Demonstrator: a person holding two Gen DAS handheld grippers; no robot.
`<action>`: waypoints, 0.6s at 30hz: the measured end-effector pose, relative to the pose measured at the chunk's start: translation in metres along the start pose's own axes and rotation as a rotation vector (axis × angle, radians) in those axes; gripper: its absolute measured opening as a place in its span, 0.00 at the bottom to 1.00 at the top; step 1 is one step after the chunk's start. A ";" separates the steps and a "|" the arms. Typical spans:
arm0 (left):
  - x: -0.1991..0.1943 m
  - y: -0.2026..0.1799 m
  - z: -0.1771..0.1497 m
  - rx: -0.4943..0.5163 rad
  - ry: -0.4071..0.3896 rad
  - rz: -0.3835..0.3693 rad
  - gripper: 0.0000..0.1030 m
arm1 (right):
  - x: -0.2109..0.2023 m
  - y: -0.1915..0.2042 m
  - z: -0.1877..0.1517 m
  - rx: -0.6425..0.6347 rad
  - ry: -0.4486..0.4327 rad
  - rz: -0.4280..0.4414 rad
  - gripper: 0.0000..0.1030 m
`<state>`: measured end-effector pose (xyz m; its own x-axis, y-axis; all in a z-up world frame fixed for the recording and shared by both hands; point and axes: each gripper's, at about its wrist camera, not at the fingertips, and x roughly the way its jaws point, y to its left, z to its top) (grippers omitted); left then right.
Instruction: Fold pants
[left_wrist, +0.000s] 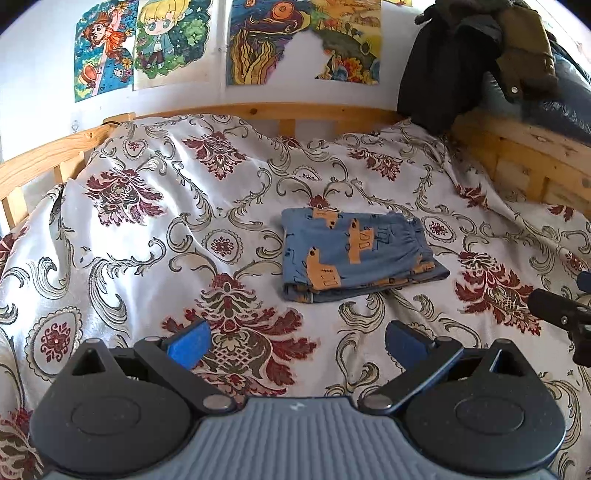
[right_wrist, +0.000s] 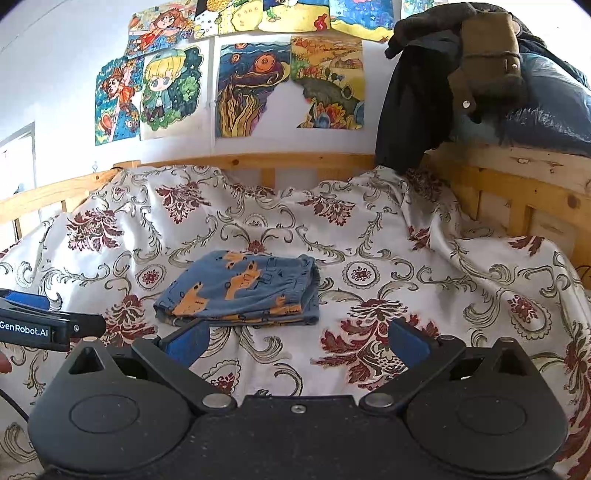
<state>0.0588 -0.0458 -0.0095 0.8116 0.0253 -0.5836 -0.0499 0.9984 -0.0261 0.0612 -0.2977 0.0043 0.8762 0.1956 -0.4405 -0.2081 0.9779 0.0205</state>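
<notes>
Both the left hand-held gripper (left_wrist: 295, 343) and right hand-held gripper (right_wrist: 299, 341) gape wide, empty; folded pants (left_wrist: 354, 254) lie ahead on the bed (left_wrist: 147, 221); snagging a layer would likely undo the stack.

Left gripper (left_wrist: 297, 343): blue-grey ribbed housing behind the fingers, two black round-lobed plates flanking it, black link arms on silver pivot pins, blue pads (left_wrist: 189, 345) on the fingertips. Right gripper (right_wrist: 297, 345): same black plates, links and blue pads, but a black speckled housing with one silver screw behind the fingers. White "GenRobot.AI" lettering marks the left unit's black side.
</notes>
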 end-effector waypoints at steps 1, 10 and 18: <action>0.000 0.000 0.000 -0.001 0.001 0.000 1.00 | 0.001 0.000 0.000 0.002 0.004 0.002 0.99; 0.002 -0.003 -0.001 -0.003 0.008 -0.008 1.00 | 0.005 -0.003 -0.001 0.017 0.019 -0.001 0.99; 0.002 -0.001 -0.001 -0.019 0.018 -0.015 1.00 | 0.005 -0.001 -0.001 0.011 0.022 -0.009 0.99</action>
<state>0.0596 -0.0470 -0.0113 0.8016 0.0090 -0.5978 -0.0489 0.9975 -0.0506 0.0652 -0.2977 0.0014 0.8684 0.1848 -0.4600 -0.1950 0.9805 0.0258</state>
